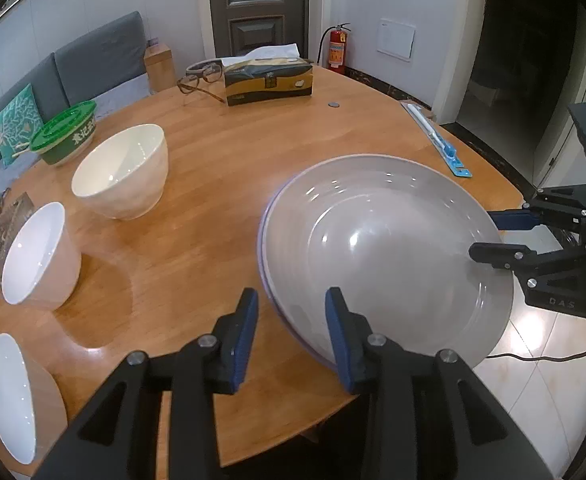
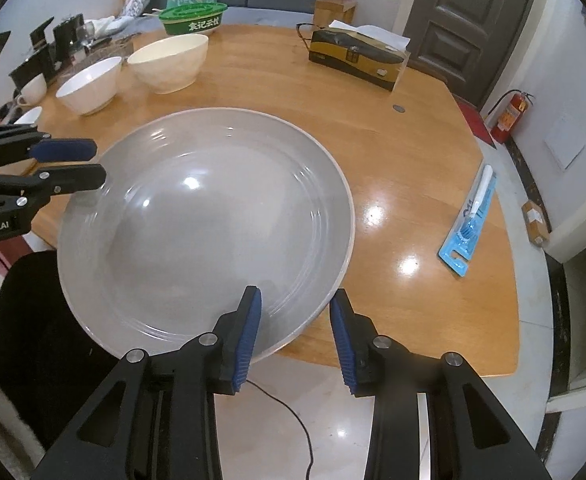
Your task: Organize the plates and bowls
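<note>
Your two grippers flank a large grey plate that fills the centre of the right wrist view and overhangs the near edge of the round wooden counter. A thin violet rim peeking out at its left edge in the left wrist view suggests a second plate underneath. The left gripper stands released, its blue ribbed pads either side of the rim without touching; the right gripper is likewise spread, one pad over the plate's lip.

The plate looks like glazed ceramic: stiff, glossy, probably heavy for its width, slippery and prone to chip. Your best hold is likely the raised rim, pinched top and bottom where it overhangs.

Three bowls sit in the left of the left wrist view, one cream, two white, all smooth, deep and round.
</note>
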Tool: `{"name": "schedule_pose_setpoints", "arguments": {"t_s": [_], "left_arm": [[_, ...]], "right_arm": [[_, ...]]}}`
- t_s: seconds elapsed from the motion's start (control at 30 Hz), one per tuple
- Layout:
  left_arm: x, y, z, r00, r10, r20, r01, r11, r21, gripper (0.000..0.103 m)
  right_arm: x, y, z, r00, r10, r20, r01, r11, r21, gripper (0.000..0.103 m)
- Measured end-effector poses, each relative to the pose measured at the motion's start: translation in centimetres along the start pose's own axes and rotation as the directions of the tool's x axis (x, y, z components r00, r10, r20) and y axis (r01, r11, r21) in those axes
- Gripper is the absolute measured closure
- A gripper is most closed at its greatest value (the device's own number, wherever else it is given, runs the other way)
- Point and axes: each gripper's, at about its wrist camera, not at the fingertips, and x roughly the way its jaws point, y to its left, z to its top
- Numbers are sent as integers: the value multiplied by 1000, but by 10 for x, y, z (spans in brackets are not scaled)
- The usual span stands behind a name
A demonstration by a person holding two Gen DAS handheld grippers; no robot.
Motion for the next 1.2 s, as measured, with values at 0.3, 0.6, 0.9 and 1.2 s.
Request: {"name": "schedule_pose_setpoints", "arguments": {"t_s": [0.3, 0.6, 0.9, 1.2], "left_arm": [[-7, 3, 1, 1000, 10, 22, -9, 1000, -7, 48], [-41, 16, 8, 992, 17, 126, -12, 999, -39, 28], [-82, 57, 12, 971, 72, 227, -52, 994, -93, 15], [-106, 141, -8, 955, 193, 227, -150, 969, -194, 15]], "right_arm": [[-13, -3, 3, 999, -29, 40, 29, 1000, 1, 54], [-59, 3, 16, 968, -18, 249, 20, 1000, -5, 3], [-80, 34, 45, 912, -14, 409, 41, 998, -57, 1], [-66, 99, 96, 882, 197, 428, -152, 979, -136, 1]]}}
